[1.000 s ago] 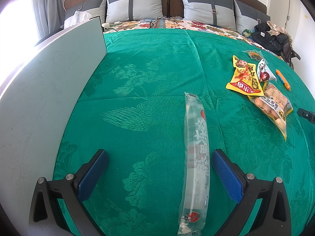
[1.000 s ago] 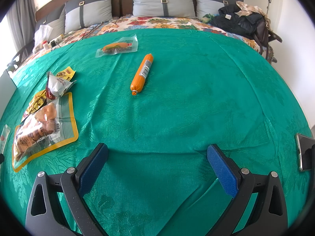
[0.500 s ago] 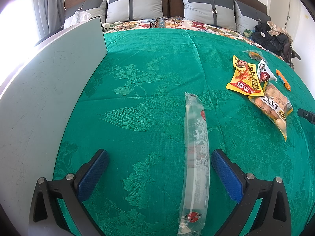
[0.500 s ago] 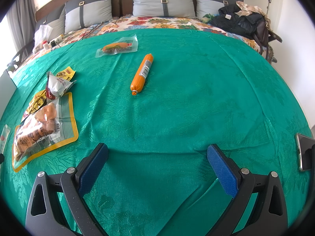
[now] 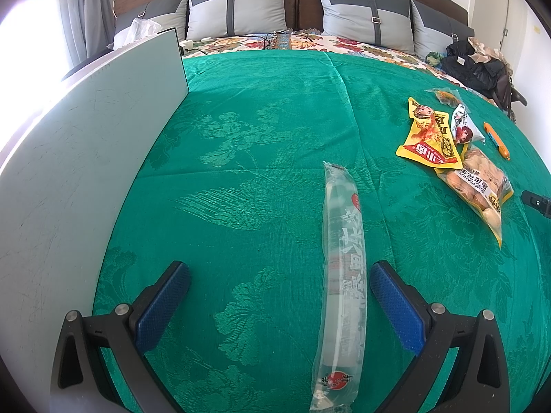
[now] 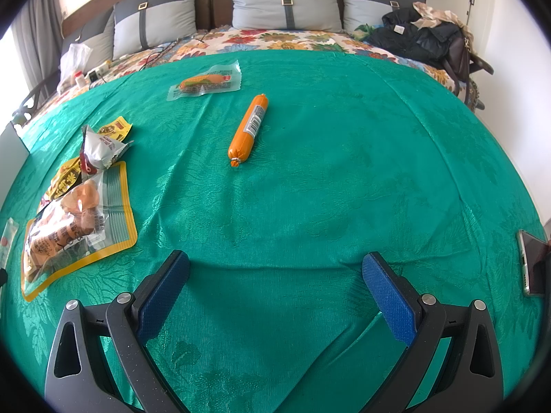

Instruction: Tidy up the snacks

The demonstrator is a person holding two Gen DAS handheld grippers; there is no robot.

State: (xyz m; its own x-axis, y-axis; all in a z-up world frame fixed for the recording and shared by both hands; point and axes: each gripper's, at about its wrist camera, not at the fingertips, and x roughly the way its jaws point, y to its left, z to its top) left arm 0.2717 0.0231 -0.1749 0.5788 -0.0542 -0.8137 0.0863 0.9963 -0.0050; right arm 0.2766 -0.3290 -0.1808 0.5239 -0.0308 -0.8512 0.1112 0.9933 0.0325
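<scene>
A long clear snack tube (image 5: 342, 268) lies lengthwise on the green bedspread, running between the fingers of my open left gripper (image 5: 279, 275), close to the right finger. Further right lie a yellow packet (image 5: 428, 137), a small white pouch (image 5: 463, 127) and a clear peanut bag (image 5: 477, 180). In the right wrist view my right gripper (image 6: 275, 277) hangs open over bare cloth. An orange sausage (image 6: 248, 130) lies ahead of it, a clear sealed packet (image 6: 205, 82) beyond that, and the peanut bag (image 6: 74, 222) sits to the left.
A pale flat board (image 5: 69, 172) stands on edge along the left side of the bed. A phone (image 6: 532, 265) rests at the right edge. Pillows (image 6: 286, 3) and dark clothes (image 6: 420, 39) crowd the head of the bed.
</scene>
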